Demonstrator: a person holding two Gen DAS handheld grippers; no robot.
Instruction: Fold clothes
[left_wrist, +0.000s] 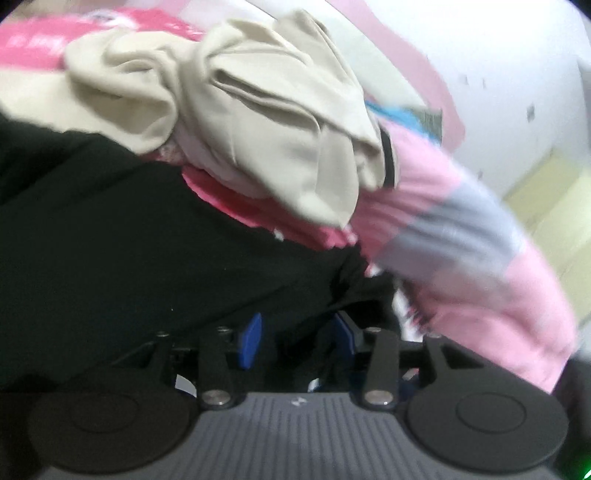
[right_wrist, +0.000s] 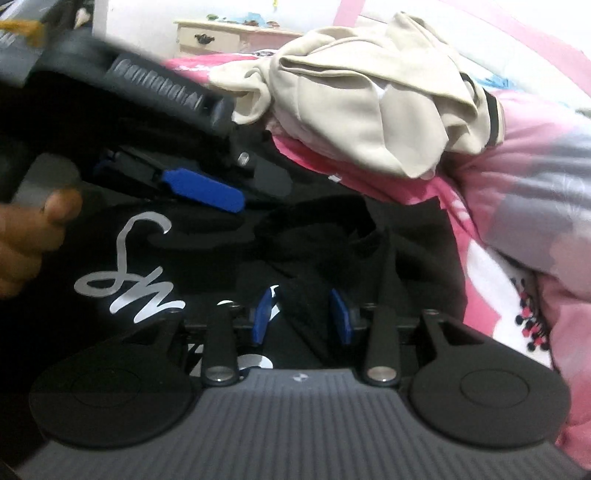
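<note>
A black garment (left_wrist: 140, 229) with silver lettering (right_wrist: 125, 266) lies on the bed in front of both grippers. My left gripper (left_wrist: 295, 339) has its blue pads (left_wrist: 251, 341) apart with black cloth bunched between them; it also shows in the right wrist view (right_wrist: 203, 188), where one blue pad lies over the garment. My right gripper (right_wrist: 303, 317) has its blue pads (right_wrist: 263, 317) apart with a fold of the black cloth between them. I cannot tell whether either grips the cloth.
A crumpled beige garment (left_wrist: 266, 107) (right_wrist: 369, 99) sits on the pink bedding (left_wrist: 461, 236) (right_wrist: 517, 206) behind the black one. A person's hand (right_wrist: 26, 236) holds the left gripper. A cream drawer unit (right_wrist: 221, 33) stands at the back.
</note>
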